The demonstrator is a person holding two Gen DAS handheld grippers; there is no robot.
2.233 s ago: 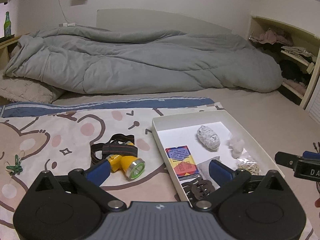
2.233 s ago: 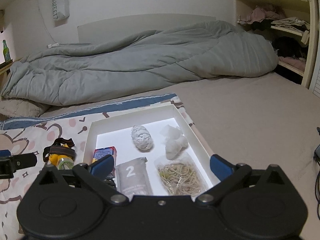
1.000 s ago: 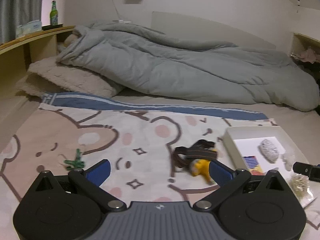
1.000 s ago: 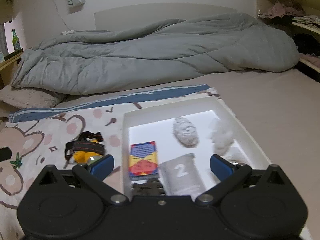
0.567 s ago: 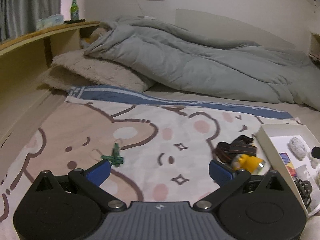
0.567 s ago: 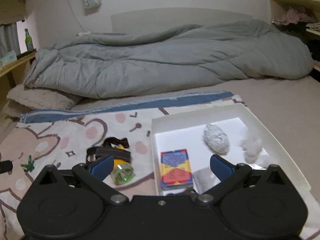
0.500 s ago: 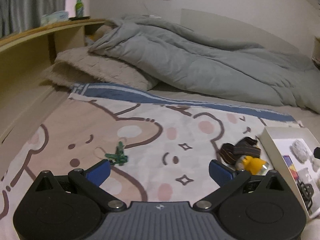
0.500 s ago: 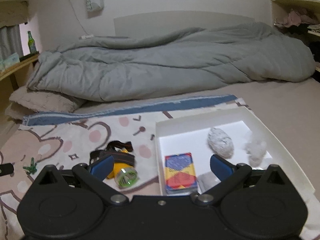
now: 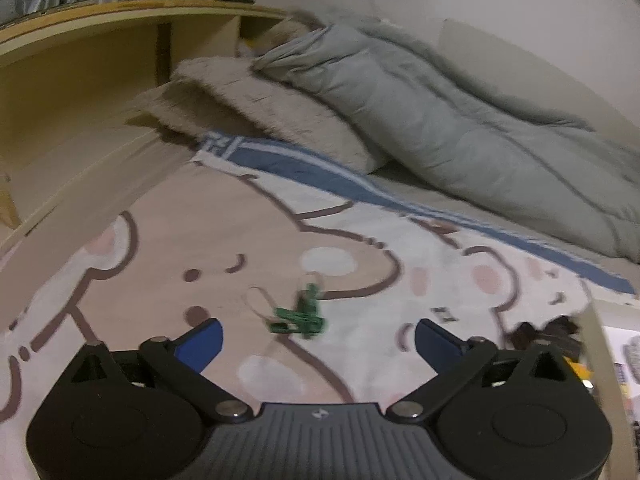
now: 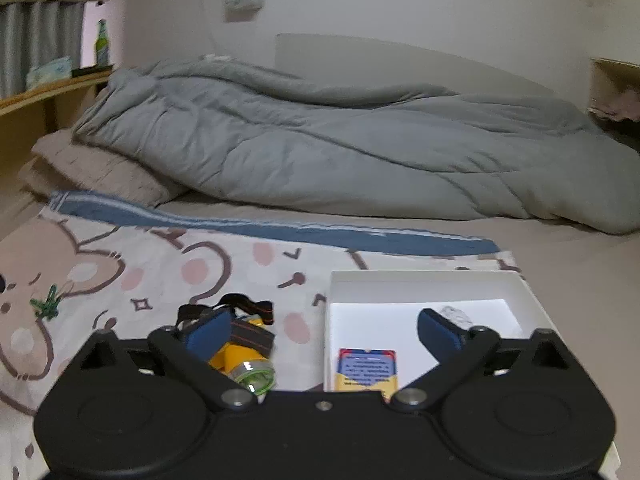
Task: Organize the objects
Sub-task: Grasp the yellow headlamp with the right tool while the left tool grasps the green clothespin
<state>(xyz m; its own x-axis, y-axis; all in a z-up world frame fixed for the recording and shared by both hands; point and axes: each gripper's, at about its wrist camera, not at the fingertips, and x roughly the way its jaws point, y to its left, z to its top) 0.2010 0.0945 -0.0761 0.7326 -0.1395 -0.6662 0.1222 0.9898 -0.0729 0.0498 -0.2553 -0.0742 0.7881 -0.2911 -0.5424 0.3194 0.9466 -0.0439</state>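
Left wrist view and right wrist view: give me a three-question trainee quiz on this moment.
1. True or false: the green clips already lie inside the white box.
2. Which item lies on the bear-print blanket just left of the box? A) yellow headlamp B) card pack C) bottle
3. Fill in: the left gripper, jaws closing with nothing between them, points toward the green ____.

Key: 1 false, they lie on the blanket; 2 A; 3 clips.
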